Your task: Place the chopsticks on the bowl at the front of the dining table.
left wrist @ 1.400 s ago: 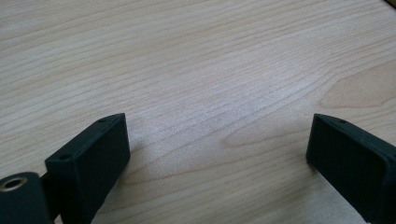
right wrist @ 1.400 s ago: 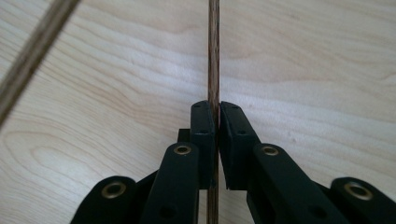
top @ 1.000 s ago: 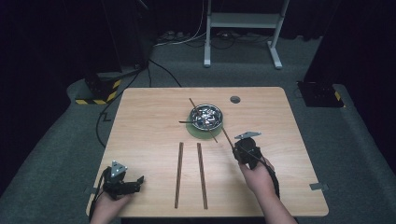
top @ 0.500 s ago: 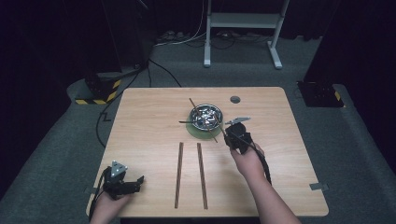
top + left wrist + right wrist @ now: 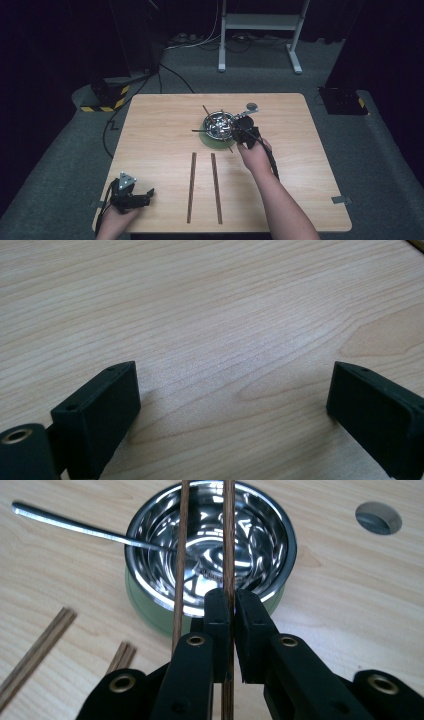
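Holding one wooden chopstick (image 5: 229, 540) pinched between its fingers, my right gripper (image 5: 232, 612) hovered at the steel bowl (image 5: 210, 545), where a spoon (image 5: 75, 527) lay. A second chopstick (image 5: 181, 555) crossed the bowl's rim. My left gripper (image 5: 131, 196) rested on the tabletop (image 5: 210, 315), fingers spread.

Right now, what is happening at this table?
A person works with a claw in each hand. The right claw is shut on a wooden chopstick, held over a shiny metal bowl. A second chopstick lies across the bowl, and a metal utensil rests in it. The left claw stands open over bare table. Two more sticks lie near the front.
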